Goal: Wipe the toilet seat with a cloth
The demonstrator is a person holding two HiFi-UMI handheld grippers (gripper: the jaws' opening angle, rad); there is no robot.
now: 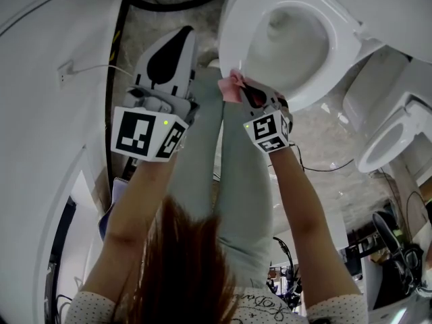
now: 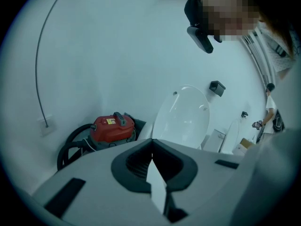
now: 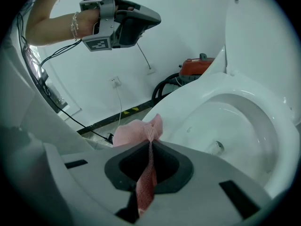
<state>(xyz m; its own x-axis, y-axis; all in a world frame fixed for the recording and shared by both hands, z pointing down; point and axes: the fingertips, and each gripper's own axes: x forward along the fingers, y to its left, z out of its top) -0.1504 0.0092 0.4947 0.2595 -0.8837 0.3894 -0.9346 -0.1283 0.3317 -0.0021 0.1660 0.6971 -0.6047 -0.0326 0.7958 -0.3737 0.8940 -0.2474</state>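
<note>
Room: white walls curving all round, a mottled stone floor (image 1: 324,130) underfoot, and a red canister vacuum cleaner (image 2: 112,128) with its black hose parked against the wall beside the toilet.
Toilet: a white ceramic bowl. Its oval white lid (image 2: 181,114) stood upright, out of the way, so the white ring-shaped toilet seat (image 1: 233,40) lay flat and open for wiping.
Right gripper (image 1: 243,92): down low at the near front edge of the seat, jaws clamped tight on the cloth.
Cloth: a small pink woven cloth (image 3: 135,133), pinched in a fold between the right jaws. A crumpled tuft poked out past the tips, the part meant to meet the seat. It sat right at the rim, but I couldn't tell whether it was touching or just above.
Left gripper (image 1: 181,39): held up and off to the side, well apart from the toilet, jaws pressed together on nothing. By my read, it was kept there clear of the working hand.
Person: stood over the front of the bowl, both forearms stretched forward.
Stage: I'd say the wipe was only starting, with most of the ring to go.
Next: a sweep along the ring with the tuft pressed down.
Risks: hard jaw tips scraping the seat, or the cloth sliding into the bowl.
</note>
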